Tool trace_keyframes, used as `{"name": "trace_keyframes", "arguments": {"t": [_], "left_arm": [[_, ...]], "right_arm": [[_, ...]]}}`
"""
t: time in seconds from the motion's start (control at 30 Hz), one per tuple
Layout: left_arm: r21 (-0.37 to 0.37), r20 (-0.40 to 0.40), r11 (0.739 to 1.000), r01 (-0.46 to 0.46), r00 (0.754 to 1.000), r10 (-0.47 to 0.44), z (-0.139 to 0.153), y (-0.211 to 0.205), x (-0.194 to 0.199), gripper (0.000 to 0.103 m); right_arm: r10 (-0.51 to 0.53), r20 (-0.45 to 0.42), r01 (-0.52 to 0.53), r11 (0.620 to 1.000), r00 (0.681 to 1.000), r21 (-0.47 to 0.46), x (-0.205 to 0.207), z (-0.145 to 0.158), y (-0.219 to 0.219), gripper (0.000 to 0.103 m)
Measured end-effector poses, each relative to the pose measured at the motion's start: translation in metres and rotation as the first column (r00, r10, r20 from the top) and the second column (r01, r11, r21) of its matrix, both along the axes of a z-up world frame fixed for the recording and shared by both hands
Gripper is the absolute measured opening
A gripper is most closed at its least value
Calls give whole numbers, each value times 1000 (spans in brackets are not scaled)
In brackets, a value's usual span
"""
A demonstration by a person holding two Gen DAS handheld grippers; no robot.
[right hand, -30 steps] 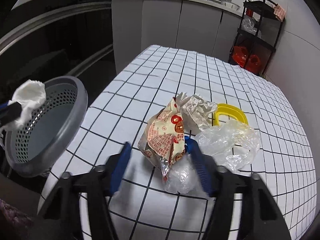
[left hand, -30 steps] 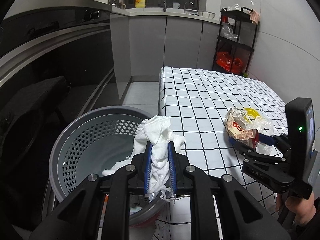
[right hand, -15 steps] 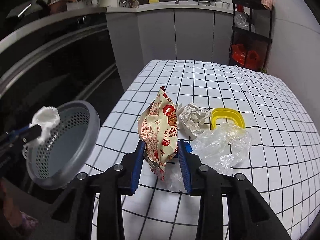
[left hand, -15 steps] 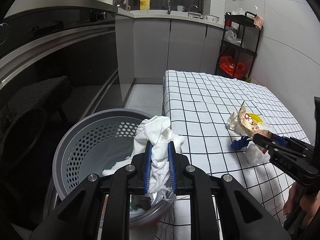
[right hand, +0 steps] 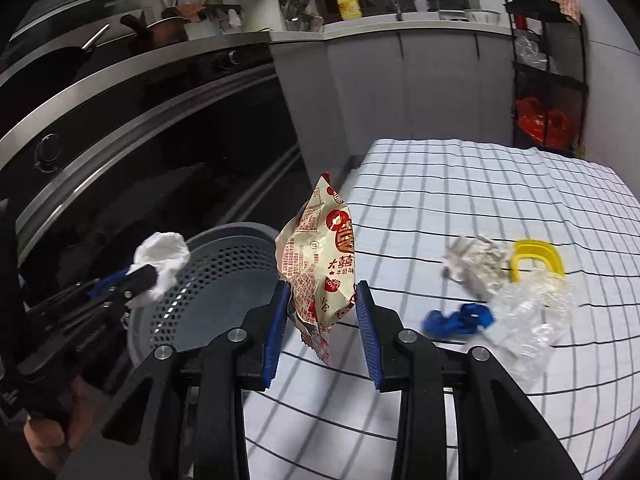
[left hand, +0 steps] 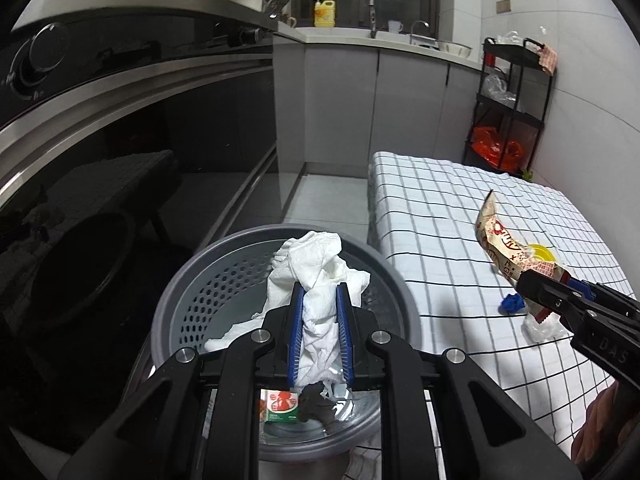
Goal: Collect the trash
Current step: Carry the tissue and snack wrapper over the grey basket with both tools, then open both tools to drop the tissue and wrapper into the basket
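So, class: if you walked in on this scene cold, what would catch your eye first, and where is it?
Probably the red-printed snack wrapper pinched upright in the right gripper, lifted clear of the checked tablecloth. Next, the crumpled white tissue clamped in the left gripper over the grey perforated basket beside the table.

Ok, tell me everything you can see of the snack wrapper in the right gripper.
The snack wrapper is a crinkled cream packet with red print and a round red logo, apparently empty, with a torn-looking lower edge. It stands roughly upright, its lower half pinched between the blue pads of the right gripper, and is lifted clear of the checked tablecloth, beside the grey basket. Nothing else touches it.
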State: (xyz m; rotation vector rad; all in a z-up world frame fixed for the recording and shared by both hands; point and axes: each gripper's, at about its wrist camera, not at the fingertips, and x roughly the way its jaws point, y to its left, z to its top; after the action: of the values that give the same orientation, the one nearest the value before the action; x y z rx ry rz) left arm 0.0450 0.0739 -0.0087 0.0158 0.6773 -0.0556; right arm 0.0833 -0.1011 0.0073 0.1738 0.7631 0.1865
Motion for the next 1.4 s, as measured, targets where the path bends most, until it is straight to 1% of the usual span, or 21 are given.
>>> {"name": "trace_keyframes", "arguments": {"t": [0.23,0.47,0.6,0.73,0.93,1.03,1.27,1.33,1.37,1.4], "left_arm": [[8,-24,998,-65,998,65,-6,26,5,16],[-40,-90,993,-114,990,110,-17,57,16,16],[-42,-111,991,-128,986,123,-21,64,21,16],[-38,-130,990,-138,983,132,-27,68,25,16],[-40,-162,991,-129,979,121,-34,66,31,17],[-33,-168,992,-125,979,117,-36,64,33,19],[-7,-177,992,-129,976,126,-40,60,38,19],[-4,-179,991,-130,975,128,-41,59,40,19],[-2,-179,991,-131,975,129,-41,59,41,21],[0,-179,991,-133,975,131,-42,58,41,25]], "right_arm": [[100,-35,-100,995,994,11,17,-10,39,33],[159,-88,-157,987,983,31,34,-26,66,33],[182,-115,-177,983,977,50,45,-34,75,34],[191,-145,-185,981,971,57,56,-41,81,35],[193,-183,-182,980,964,74,65,-51,84,35],[190,-181,-178,981,965,82,66,-52,80,35],[191,-155,-175,979,969,107,70,-52,78,35],[189,-153,-174,979,970,107,69,-52,77,37],[189,-152,-174,979,970,108,69,-52,77,39],[189,-149,-174,979,971,109,68,-52,77,40]]}}
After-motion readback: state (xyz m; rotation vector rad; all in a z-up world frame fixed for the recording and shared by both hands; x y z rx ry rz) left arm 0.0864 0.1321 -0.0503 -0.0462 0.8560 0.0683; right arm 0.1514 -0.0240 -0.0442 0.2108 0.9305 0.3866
